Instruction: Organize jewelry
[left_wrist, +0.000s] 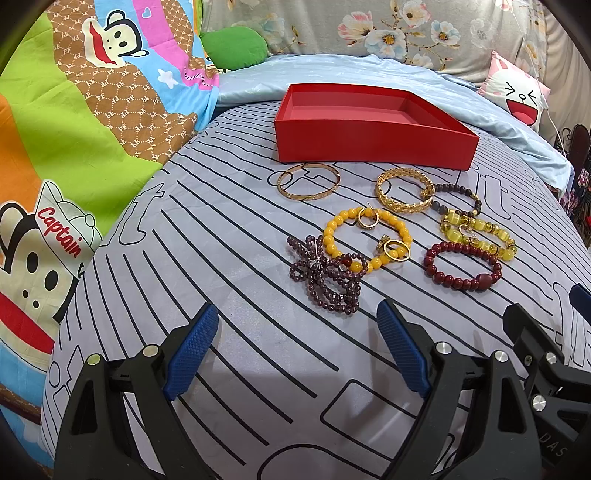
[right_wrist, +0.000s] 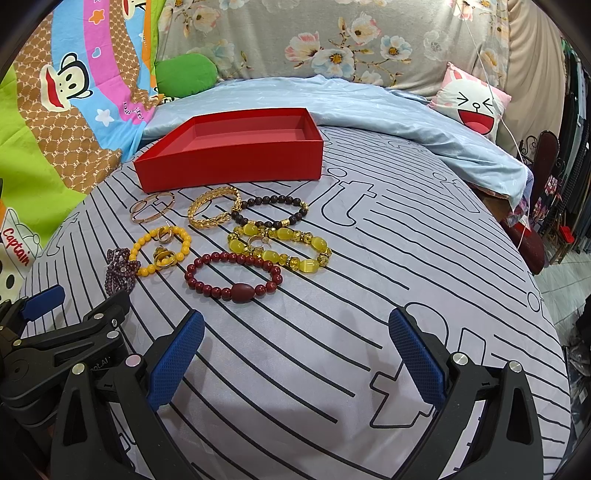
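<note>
Left-wrist view shows the left gripper (left_wrist: 297, 349) hovering with its blue pads spread wide and nothing between them, just short of a purple bead strand (left_wrist: 325, 275) bunched on the striped bedcover (left_wrist: 229, 229); the right gripper (right_wrist: 295, 354) is likewise spread and empty, with the dark red bead bracelet (right_wrist: 233, 275) nearest ahead of it. All the jewelry lies loose on the cover in front of an empty red box (left_wrist: 373, 142): a plain gold bangle (left_wrist: 308, 181) just beside the box's front wall, a gold leaf-pattern bangle (left_wrist: 404, 192), a dark bead bracelet (right_wrist: 271, 212), a pale yellow glass-bead bracelet (right_wrist: 280, 247), and an orange-yellow bead bracelet (left_wrist: 365, 238) with small gold rings (left_wrist: 397, 249) resting on and inside it. These pieces look light; the beaded ones are probably strung on elastic, so they should sag and roll, and pinching across one side of the loop seems safest. The bangles look stiff and smooth, likely to slip unless gripped across the band. The rings are tiny and may sink into the soft cover. Several pieces touch or overlap, so lifting one could drag a neighbour. Cartoon-print bedding (left_wrist: 74, 129), a blue blanket (left_wrist: 480, 122) and a pink cushion (right_wrist: 471, 101) sit around the edges, clear of the route to the box.
</note>
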